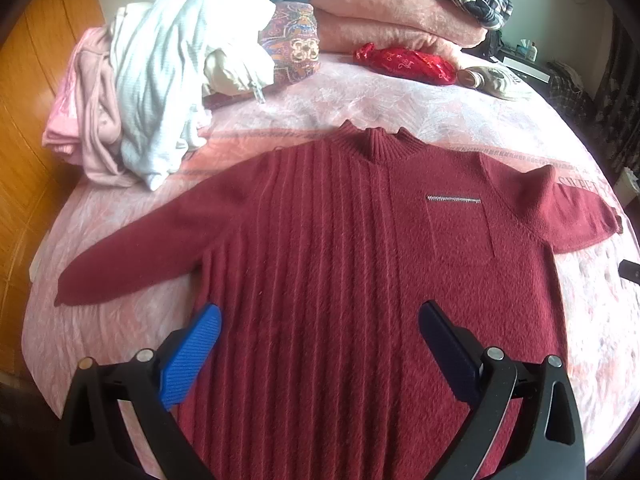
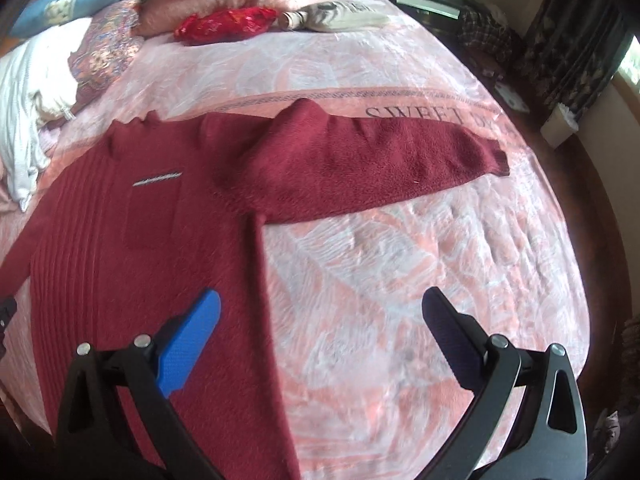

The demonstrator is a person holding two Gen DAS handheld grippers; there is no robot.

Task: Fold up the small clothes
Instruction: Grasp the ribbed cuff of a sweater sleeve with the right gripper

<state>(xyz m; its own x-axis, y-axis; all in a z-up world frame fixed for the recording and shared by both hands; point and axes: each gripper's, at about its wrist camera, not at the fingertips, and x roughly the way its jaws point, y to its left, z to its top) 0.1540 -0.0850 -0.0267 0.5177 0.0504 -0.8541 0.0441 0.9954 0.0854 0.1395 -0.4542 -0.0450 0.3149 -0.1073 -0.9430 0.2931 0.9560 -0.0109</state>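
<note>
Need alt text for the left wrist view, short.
A dark red knit sweater lies flat, front up, on a pink patterned bedspread, both sleeves spread out. The open left hand-held gripper hovers over its lower body. Behind it sit a pile of white and pink clothes and folded pink blankets.

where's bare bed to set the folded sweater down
Freest patch: the pink bedspread right of the red sweater, below its outstretched sleeve. A narrower strip runs between the collar and the red pouch. The far left is crowded by the pile of pale clothes.
</note>
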